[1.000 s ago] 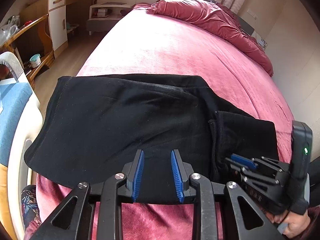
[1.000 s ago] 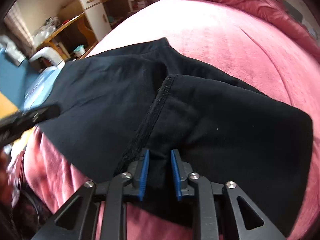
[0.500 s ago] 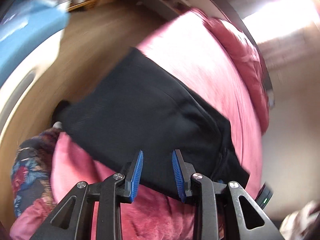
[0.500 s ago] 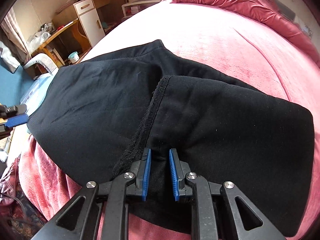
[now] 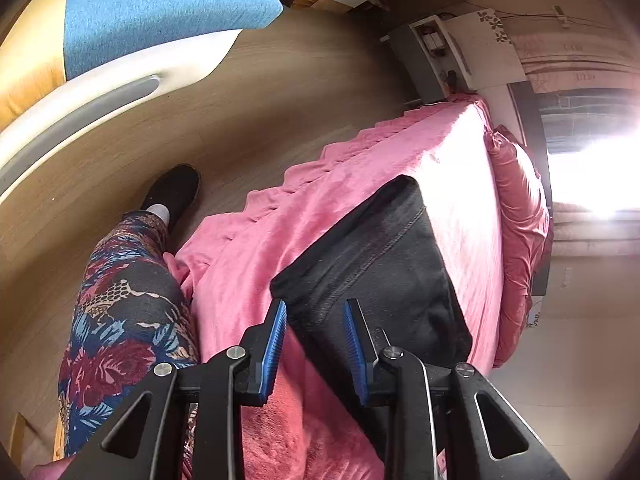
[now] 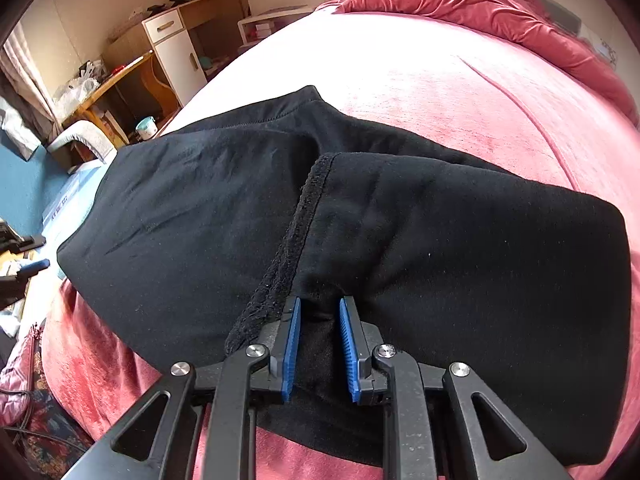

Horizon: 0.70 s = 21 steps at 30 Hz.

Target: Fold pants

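Black pants (image 6: pixel 360 224) lie folded on the pink bed, with one part doubled over the right half along a fuzzy seam. My right gripper (image 6: pixel 320 316) sits low at the near edge of the pants; its blue pads stand a little apart with a pinch of the folded layer between them. In the left wrist view the pants (image 5: pixel 380 264) show from their left end. My left gripper (image 5: pixel 316 320) is open, rolled sideways, with the near corner of the pants between its pads and not clamped.
The pink bedspread (image 5: pixel 256 264) drapes over the bed's edge. The person's floral-trousered leg (image 5: pixel 120 320) and dark shoe (image 5: pixel 172 188) stand beside the bed on the wooden floor. A blue-and-white chair (image 5: pixel 140 36) is nearby. A bunched red duvet (image 6: pixel 480 4) lies at the far end.
My left gripper swung left off the middle of the pants and rolled sideways to their left end. My right gripper's pads narrowed, then widened slightly on the folded layer.
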Available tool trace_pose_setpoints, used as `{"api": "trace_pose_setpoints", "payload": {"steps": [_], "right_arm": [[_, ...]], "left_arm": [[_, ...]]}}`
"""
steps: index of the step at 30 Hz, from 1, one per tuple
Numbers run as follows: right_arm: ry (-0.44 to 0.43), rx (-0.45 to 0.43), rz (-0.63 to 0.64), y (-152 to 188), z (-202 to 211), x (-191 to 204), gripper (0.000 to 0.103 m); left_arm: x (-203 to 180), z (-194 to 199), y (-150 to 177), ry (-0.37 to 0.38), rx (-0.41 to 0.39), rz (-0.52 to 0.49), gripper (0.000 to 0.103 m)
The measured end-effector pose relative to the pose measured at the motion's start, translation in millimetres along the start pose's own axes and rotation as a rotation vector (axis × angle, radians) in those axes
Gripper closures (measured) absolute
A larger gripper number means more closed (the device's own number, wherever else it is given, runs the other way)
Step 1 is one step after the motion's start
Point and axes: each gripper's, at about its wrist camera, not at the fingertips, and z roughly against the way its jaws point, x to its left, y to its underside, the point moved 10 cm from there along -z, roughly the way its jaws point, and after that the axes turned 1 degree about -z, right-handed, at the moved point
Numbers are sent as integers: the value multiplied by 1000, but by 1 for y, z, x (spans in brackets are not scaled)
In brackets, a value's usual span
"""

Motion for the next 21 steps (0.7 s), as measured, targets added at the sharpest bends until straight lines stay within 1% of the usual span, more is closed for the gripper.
{"api": "trace_pose_setpoints", "payload": {"steps": [4, 6, 9, 13, 17, 21], "right_arm": [[-8, -3, -18, 0, 1, -2, 82], [-4, -5, -17, -1, 2, -3, 82], [7, -6, -9, -1, 3, -3, 81], [23, -5, 0, -2, 6, 0, 80], [31, -22, -5, -6, 14, 3, 75], [21, -55, -6, -10, 26, 8, 75]], "left_arm": [[2, -7, 0, -14, 4, 1, 74], [2, -9, 1, -8, 6, 9, 74], [3, -15, 2, -17, 10, 6, 73], [6, -21, 2, -19, 21, 27, 72], [9, -27, 1, 1, 41, 66, 71], [11, -33, 0, -4, 43, 80, 71]]}}
